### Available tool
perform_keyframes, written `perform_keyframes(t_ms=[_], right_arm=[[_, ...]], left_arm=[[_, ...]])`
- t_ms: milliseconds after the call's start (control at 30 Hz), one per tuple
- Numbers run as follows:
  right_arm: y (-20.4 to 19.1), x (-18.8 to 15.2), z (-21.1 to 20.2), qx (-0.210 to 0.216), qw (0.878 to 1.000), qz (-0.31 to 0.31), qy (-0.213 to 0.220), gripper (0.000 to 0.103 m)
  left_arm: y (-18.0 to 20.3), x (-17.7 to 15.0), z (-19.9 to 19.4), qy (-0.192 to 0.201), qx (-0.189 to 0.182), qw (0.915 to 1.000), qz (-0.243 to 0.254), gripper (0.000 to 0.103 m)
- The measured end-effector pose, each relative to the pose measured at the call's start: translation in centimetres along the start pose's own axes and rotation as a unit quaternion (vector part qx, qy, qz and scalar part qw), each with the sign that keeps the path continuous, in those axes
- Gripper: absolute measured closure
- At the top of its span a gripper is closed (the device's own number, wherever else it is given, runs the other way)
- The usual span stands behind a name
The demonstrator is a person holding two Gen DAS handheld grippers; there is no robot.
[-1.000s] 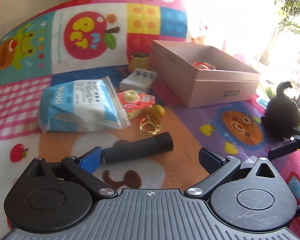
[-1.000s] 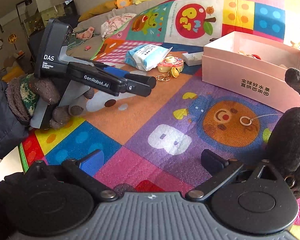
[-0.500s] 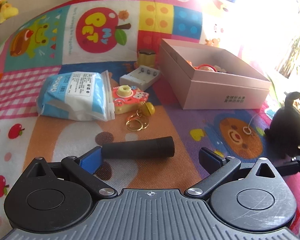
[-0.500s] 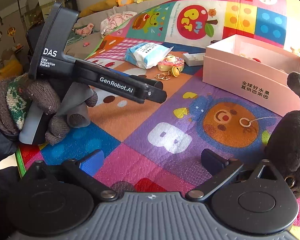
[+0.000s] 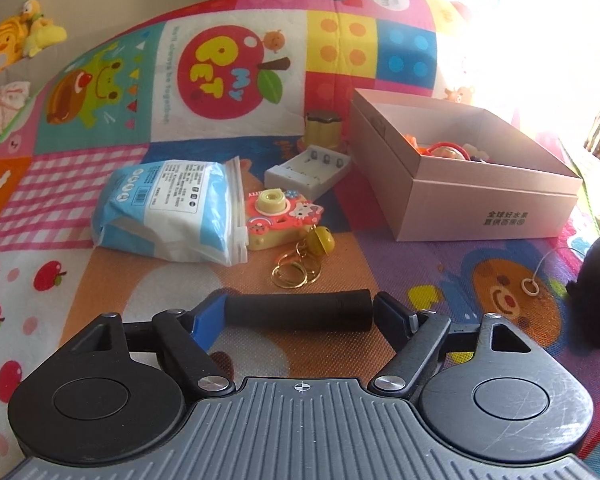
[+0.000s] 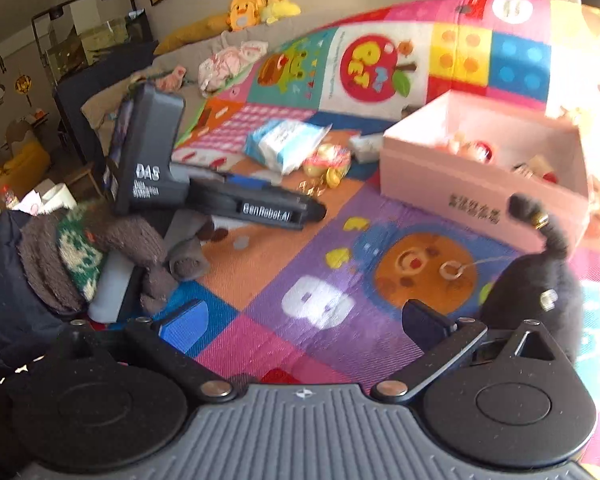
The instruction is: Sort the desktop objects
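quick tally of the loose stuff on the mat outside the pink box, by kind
black cylinder, lying between the closing left gripper's fingers: 1
blue and white wipes pack: 1
toy camera: 1
keyring with yellow bell: 1
white battery holder: 1
small yellow jar: 1
black plush toy: 1
total: 7

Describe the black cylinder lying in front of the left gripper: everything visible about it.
The black cylinder is a matte tube with a faint seam near its right end. It lies on its side on the orange patch of the play mat, crosswise between the fingers of the left gripper, whose jaws are closing. The blue pad is at its left end, the dark pad at its right; firm contact cannot be confirmed. The gold key rings lie just beyond, apart.
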State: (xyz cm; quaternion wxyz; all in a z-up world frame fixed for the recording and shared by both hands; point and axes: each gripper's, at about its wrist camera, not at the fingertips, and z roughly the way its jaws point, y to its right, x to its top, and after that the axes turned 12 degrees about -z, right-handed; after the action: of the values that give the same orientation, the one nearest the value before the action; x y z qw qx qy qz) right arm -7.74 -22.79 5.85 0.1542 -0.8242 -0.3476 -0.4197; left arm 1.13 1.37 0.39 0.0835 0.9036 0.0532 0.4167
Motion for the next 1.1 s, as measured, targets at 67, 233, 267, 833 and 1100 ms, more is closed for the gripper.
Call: perform_keyframes(t_ms=[67,233,267,833,1100], right_arm=[[0.3,0.2,-2.3,-0.066,0.997,-0.021,0.018,0.0],[2.0,-0.7,-2.3,-0.177,0.984,-0.015,-0.018,0.0],[2.9,-1.0,-1.5,-0.181,0.983,0.006,-0.034,0.0],[6.3,-1.8,2.2,-0.183,0.973,0.095,-0.102,0.036],[7.0,1.1,-3.6,-0.164,0.982,0.093,-0.034,0.036]], left_arm=[[-0.1,0.0,-0.1,0.002,0.001,1.0,-0.002,0.023],[0.4,-0.3,-0.2,0.004,-0.002,0.9999,0.015,0.023],[0.5,-0.4,-0.2,0.004,-0.004,0.9998,0.019,0.023],[1.1,-0.4,0.1,-0.004,-0.01,0.9991,0.04,0.021],[2.5,0.4,-1.9,-0.002,-0.055,0.9974,0.047,0.023]])
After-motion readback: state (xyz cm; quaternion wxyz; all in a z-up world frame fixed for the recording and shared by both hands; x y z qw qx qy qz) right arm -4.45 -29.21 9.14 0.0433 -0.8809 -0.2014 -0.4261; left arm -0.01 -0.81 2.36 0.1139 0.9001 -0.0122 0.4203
